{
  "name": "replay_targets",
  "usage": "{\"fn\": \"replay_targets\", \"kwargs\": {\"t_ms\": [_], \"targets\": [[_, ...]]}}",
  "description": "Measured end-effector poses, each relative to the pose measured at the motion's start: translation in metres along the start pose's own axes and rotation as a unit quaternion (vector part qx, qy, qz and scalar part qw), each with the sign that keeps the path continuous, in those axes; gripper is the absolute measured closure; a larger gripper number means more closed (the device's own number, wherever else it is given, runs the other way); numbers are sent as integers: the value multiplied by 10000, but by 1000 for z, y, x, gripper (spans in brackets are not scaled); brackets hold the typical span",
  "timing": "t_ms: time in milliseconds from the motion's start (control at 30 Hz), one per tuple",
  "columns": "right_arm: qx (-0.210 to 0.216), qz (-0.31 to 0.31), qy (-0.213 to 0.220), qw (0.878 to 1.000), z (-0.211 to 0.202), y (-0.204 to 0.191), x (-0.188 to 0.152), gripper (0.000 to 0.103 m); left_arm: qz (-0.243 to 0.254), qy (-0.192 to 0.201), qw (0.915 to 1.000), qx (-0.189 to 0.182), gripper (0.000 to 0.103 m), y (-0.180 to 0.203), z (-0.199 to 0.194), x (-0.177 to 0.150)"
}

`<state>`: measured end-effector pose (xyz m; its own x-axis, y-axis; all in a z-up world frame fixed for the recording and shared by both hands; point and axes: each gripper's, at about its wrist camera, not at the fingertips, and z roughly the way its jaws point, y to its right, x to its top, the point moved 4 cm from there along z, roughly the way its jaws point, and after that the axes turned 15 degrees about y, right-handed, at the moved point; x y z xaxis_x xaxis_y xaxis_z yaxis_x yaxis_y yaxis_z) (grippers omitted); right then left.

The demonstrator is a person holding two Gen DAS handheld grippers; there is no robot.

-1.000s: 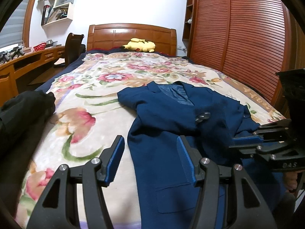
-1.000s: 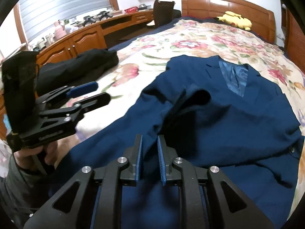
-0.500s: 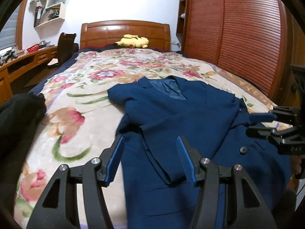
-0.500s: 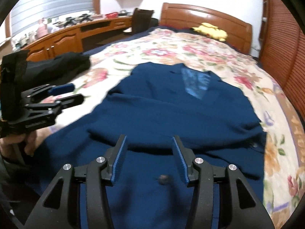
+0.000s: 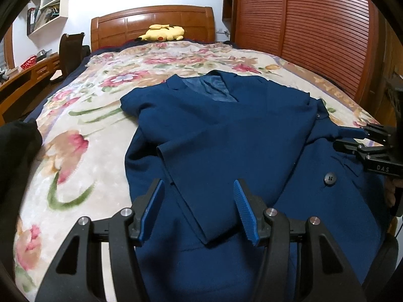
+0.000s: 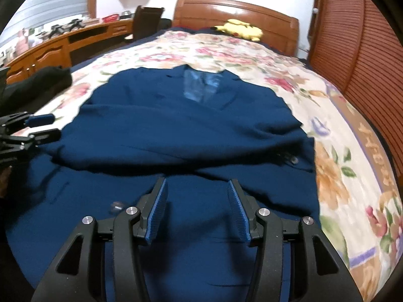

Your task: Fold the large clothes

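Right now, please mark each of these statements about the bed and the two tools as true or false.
1. The blue jacket lies on the floral bedspread. True.
2. The left tool is shut on the jacket. False: its jaws are apart with nothing between them.
3. A yellow plush toy sits by the headboard. True.
4. The right tool grips a sleeve. False: it is open above the jacket.
5. A sleeve is folded across the jacket front. True.
6. The dark garment lies on top of the jacket. False: it lies apart, at the bed's edge.
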<state>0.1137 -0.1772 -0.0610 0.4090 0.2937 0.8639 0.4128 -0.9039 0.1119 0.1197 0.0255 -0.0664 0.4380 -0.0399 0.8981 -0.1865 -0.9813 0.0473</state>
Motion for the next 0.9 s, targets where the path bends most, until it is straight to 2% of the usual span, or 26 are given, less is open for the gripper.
{"fn": "replay_targets", "kwargs": {"t_ms": [167, 300, 533, 667, 767, 800, 833, 867, 900], "targets": [[-215, 82, -1, 9997, -3, 24, -13, 52, 128, -120, 9998, 111, 47, -11, 17, 11], [-273, 206, -80, 9994, -2, 40, -24, 46, 231, -276, 9993, 125, 47, -21, 36, 18], [-184, 449, -124, 9987, 5, 48, -35, 45, 420, -526, 9974, 259, 47, -35, 65, 24], [-98, 498, -155, 9986, 7, 48, -39, 45, 375, -731, 9966, 110, 47, -39, 78, 17], [-16, 601, -152, 9981, 7, 51, -40, 45, 318, -733, 9968, -64, 47, -39, 81, 16], [14, 640, -157, 9978, 8, 52, -41, 45, 305, -740, 9967, -161, 55, -38, 81, 15], [38, 676, -157, 9976, 8, 53, -41, 45, 277, -775, 9963, -265, 67, -38, 80, 15], [56, 708, -151, 9974, 8, 54, -41, 45, 250, -817, 9957, -367, 71, -36, 79, 13], [64, 722, -145, 9973, 7, 54, -41, 45, 289, -846, 9952, -403, 81, -33, 78, 12]]}}
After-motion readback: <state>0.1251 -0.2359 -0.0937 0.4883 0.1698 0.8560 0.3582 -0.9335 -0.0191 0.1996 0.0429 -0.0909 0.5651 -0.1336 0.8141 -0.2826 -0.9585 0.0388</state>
